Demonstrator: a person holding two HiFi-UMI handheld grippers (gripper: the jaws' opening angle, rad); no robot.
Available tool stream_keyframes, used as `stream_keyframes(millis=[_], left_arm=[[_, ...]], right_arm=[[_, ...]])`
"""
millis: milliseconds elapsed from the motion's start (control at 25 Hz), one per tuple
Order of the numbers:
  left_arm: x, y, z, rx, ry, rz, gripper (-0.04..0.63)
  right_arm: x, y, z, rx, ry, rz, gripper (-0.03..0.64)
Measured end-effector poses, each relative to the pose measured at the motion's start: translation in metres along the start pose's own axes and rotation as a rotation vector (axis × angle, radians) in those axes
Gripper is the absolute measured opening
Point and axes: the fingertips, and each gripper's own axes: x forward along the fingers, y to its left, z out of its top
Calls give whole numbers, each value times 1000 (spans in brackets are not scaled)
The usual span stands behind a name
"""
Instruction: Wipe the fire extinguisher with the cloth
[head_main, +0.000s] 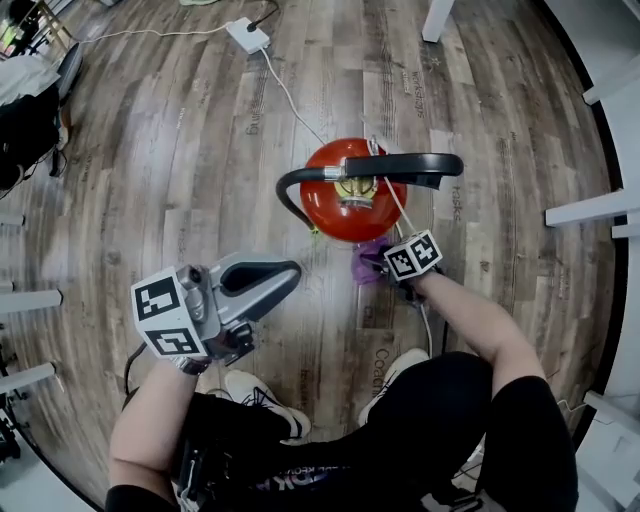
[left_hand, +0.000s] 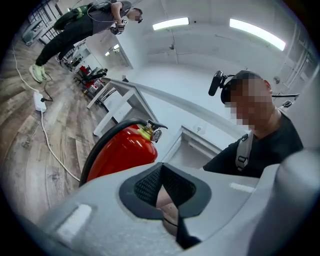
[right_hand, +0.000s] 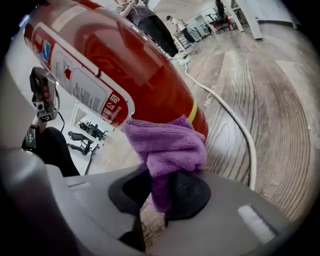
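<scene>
Purple cloth (right_hand: 167, 145) is pinched between the jaws of the right gripper (right_hand: 159, 192). The bunched fabric spills just past the fingertips and lies against the lower wall of the red fire extinguisher (right_hand: 140, 65), close to its yellow-green band (right_hand: 193, 112). The gripper points downward at the cylinder's base.

The left gripper (head_main: 288, 275) has its jaws pressed together with nothing between them. It is held level and clear of the extinguisher, which stands ahead of its fingertips and slightly to one side.

The extinguisher is upright on the wood-plank floor (head_main: 180, 150). Its black hose (head_main: 290, 185) arcs out from the valve, and its black handle (head_main: 410, 165) reaches across the top. A white label (right_hand: 85, 85) runs along the cylinder beyond the cloth.

Past the extinguisher, farther from both sets of fingers, a white cable (head_main: 285, 95) trails over the planks to a white power adapter (head_main: 248, 35). Another person (left_hand: 85, 20) stands well off across the room.
</scene>
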Motion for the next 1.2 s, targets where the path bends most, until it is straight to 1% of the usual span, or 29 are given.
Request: stream_keyframes(millis=[120, 240, 360, 480, 600, 720, 800, 880, 960, 1120, 1200], left_arm=[[-8, 4, -2, -6, 3, 29, -3], [-4, 5, 2, 21, 2, 34, -3], [3, 7, 6, 30, 0, 31, -3], [9, 13, 10, 32, -3, 33, -3], [11, 18, 16, 36, -17, 33, -3], [8, 19, 22, 32, -38, 32, -3], [6, 19, 25, 30, -47, 34, -3], [4, 19, 27, 31, -54, 36, -3], [0, 20, 29, 31, -62, 43, -3], [-7, 26, 35, 25, -86, 67, -3], [-9, 28, 38, 13, -99, 71, -3]], right_arm=[[-7, 7, 1, 11, -20, 33, 69], [-29, 32, 15, 2, -62, 86, 67], [-69, 86, 40, -48, -124, 195, 67], [-127, 157, 77, -123, -210, 317, 67], [-185, 218, 114, -169, -302, 390, 67], [-227, 251, 140, -146, -376, 401, 66], [-247, 262, 158, -132, -427, 393, 66], [-255, 267, 171, -112, -447, 371, 66], [-247, 268, 173, -88, -432, 365, 66], [-209, 266, 155, -70, -391, 362, 65], [-186, 254, 142, -25, -367, 340, 66]])
